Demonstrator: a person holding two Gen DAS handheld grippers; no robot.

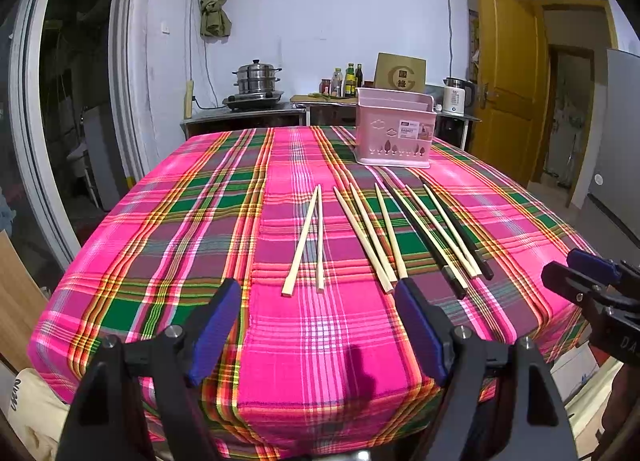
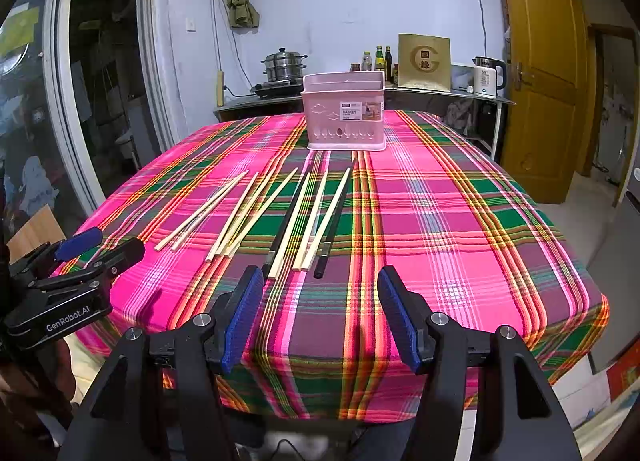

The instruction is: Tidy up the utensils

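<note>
Several chopsticks lie in a row on the plaid tablecloth point(image 1: 200, 221). Most are pale wooden chopsticks point(image 1: 306, 239), also in the right wrist view point(image 2: 256, 213). Two are black chopsticks point(image 1: 428, 245), also in the right wrist view point(image 2: 332, 229). A pink utensil basket point(image 1: 394, 129) stands upright behind them, also in the right wrist view point(image 2: 344, 113). My left gripper point(image 1: 318, 287) is open and empty, just short of the chopsticks' near ends. My right gripper point(image 2: 320, 273) is open and empty, near the black chopsticks' ends. Each gripper shows at the edge of the other's view.
Behind the table a counter holds a steel steamer pot point(image 1: 256, 79), bottles point(image 1: 348, 81), a cardboard box point(image 1: 400, 73) and a white kettle point(image 1: 456, 97). A yellow door point(image 1: 508, 73) stands open at the right. A glass sliding door point(image 1: 60, 121) is at the left.
</note>
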